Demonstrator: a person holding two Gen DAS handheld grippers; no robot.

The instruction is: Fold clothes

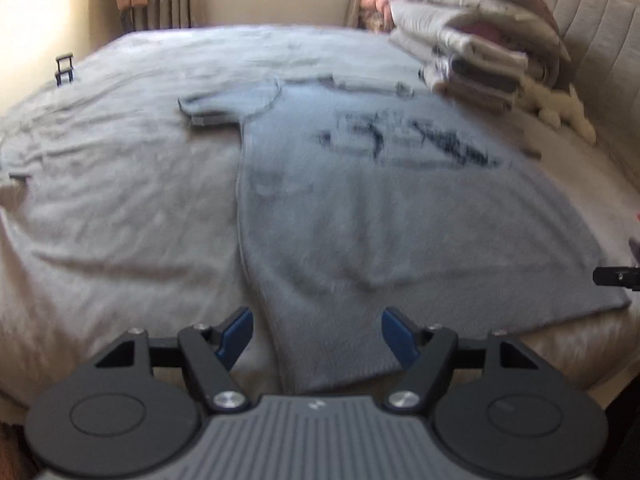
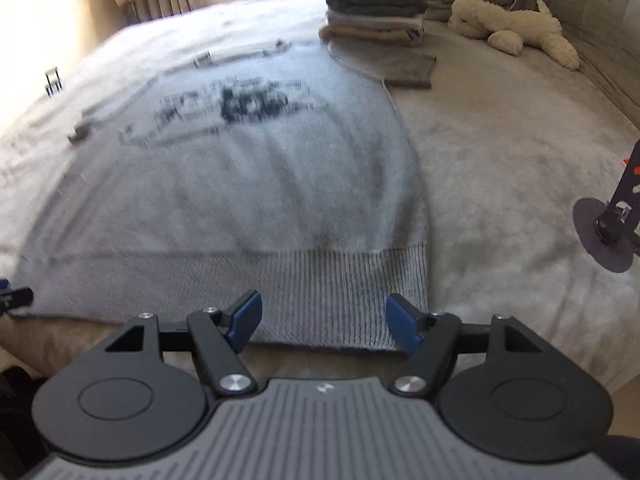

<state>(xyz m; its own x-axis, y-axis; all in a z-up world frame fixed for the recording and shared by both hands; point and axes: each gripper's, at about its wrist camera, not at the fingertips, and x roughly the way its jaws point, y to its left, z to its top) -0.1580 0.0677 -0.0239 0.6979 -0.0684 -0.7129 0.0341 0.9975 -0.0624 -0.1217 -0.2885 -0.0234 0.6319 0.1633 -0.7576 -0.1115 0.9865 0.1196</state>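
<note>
A light grey knit sweater (image 1: 360,208) with a dark print on the chest lies flat on the bed, its ribbed hem toward me; it also shows in the right wrist view (image 2: 248,184). My left gripper (image 1: 316,332) is open, its blue pads just above the hem's left corner. My right gripper (image 2: 322,322) is open over the ribbed hem near its right corner. Both hold nothing. The right gripper's tip (image 1: 616,278) shows at the left wrist view's right edge. Both views are blurred.
A stack of folded clothes (image 2: 376,8) stands at the far side of the bed, on the sweater's right sleeve. A white plush toy (image 2: 516,28) lies beside it by the headboard. The bed cover (image 2: 500,152) is pale grey. A dark stand (image 2: 608,232) is at the right.
</note>
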